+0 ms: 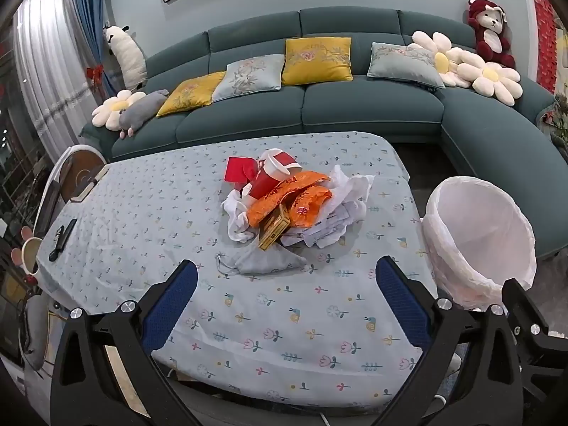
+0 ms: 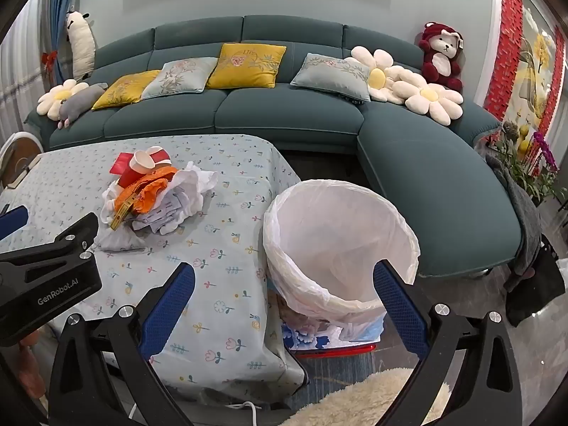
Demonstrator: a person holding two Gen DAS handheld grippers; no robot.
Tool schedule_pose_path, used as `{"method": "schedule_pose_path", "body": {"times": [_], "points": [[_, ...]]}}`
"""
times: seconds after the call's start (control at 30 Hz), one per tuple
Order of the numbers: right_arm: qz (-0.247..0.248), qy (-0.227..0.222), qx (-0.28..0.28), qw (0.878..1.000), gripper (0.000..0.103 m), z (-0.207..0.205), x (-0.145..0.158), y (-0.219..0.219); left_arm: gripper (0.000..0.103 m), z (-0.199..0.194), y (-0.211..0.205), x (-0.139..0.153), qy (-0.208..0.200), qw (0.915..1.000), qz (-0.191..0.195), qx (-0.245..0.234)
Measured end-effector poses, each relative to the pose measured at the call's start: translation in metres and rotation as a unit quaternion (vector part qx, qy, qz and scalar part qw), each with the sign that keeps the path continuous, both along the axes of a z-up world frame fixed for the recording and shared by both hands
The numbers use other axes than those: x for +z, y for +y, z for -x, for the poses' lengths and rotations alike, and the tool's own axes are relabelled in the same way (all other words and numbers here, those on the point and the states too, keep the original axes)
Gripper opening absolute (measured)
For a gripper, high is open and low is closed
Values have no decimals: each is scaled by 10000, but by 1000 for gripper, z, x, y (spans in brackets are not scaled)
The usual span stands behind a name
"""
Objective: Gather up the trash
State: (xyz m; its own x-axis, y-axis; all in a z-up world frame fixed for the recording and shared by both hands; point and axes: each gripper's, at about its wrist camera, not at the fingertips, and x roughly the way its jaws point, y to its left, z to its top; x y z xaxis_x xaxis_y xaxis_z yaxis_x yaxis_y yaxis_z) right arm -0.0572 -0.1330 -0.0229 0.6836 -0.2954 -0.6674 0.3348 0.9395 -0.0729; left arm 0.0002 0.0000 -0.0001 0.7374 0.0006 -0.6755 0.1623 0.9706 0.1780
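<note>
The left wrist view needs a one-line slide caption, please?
Open left gripper hovers before a trash pile on the table, lined bin alongside.

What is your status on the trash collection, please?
Both grippers, left and right, open, empty. Trash pile untouched on table. Lined bin alongside. Path clear.

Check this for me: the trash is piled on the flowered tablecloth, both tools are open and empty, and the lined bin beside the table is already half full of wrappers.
One thing is wrong: the lined bin looks empty in the right wrist view, only its white liner showing. The rest holds: the trash pile lies on the tablecloth, and the left tool and right tool are open and empty.
</note>
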Motion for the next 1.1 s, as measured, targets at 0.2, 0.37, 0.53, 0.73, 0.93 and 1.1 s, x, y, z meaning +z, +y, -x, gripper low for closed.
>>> {"method": "schedule_pose_path", "body": {"times": [0.2,0.37,0.53,0.73,0.93,1.1], "points": [[-1,2,2,10000,96,0,0,0,96,-3,-3,-1,27,10000,-31,-17],[-43,8,14,10000,96,0,-1,-1,96,1,3,-1,-73,9999,30,63],[-13,3,2,10000,96,0,-1,0,96,2,3,0,-85,9999,37,109],[-17,3,-5,10000,96,1,0,-2,96,0,1,-2,-14,10000,-9,95],[-29,-3,-8,10000,96,0,0,-2,96,0,-2,-3,18,10000,-50,49],[-29,-2,-10,10000,96,0,0,-2,96,-2,-3,-4,53,10000,-43,59]]}}
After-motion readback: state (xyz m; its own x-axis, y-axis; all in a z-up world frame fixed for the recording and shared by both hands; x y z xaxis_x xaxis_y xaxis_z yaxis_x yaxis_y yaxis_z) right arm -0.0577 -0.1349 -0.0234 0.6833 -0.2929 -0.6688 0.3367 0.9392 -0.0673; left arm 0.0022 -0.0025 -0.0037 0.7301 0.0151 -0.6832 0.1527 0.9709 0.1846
